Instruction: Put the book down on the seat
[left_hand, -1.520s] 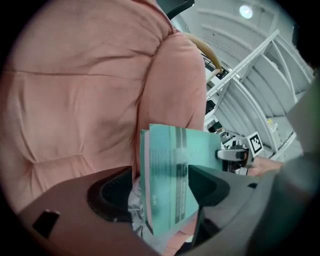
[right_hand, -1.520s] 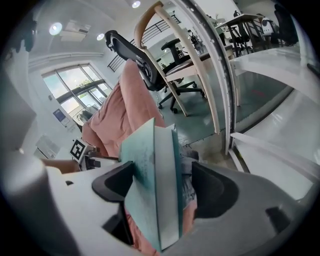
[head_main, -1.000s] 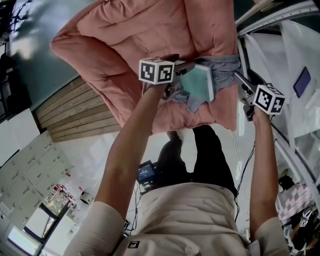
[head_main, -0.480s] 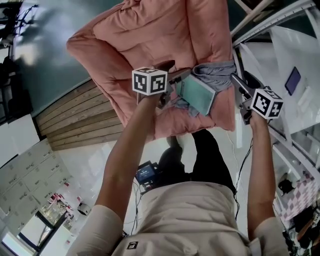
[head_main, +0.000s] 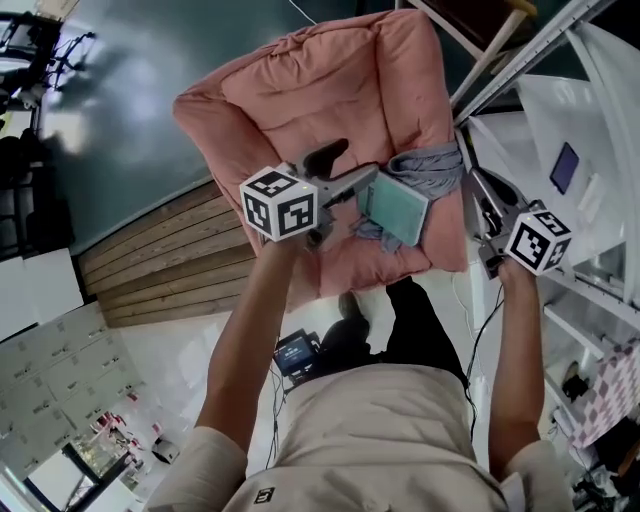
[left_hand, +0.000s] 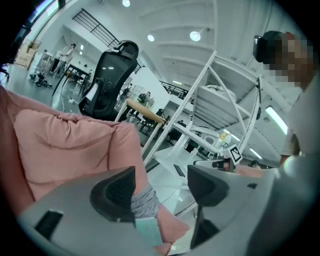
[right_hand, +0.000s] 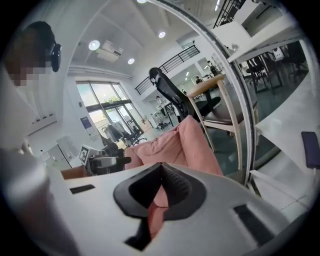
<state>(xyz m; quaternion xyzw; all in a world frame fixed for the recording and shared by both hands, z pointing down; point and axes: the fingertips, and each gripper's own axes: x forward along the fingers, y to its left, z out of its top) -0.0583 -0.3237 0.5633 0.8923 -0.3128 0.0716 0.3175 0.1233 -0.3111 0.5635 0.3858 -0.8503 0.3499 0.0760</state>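
Observation:
A teal book (head_main: 395, 207) lies on the pink cushioned seat (head_main: 300, 90), partly over a crumpled grey cloth (head_main: 432, 168). My left gripper (head_main: 352, 165) hovers just left of the book, its jaws apart and empty. In the left gripper view the left gripper (left_hand: 160, 187) frames the grey cloth (left_hand: 144, 202) and the book's corner (left_hand: 150, 231) beyond its open jaws. My right gripper (head_main: 474, 182) sits at the seat's right edge, clear of the book. In the right gripper view the right gripper (right_hand: 161, 187) has its pads together with nothing between them, the pink seat (right_hand: 185, 140) behind.
A white metal rack frame (head_main: 520, 50) runs close along the seat's right side, with a dark phone-like slab (head_main: 563, 167) on its shelf. A black office chair (left_hand: 107, 75) and a wooden table (right_hand: 220, 85) stand beyond the seat. Wooden planks (head_main: 160, 250) border the floor at left.
My left gripper has drawn back down and to the left, away from the book, which stays on the seat. The right gripper keeps to the seat's right edge.

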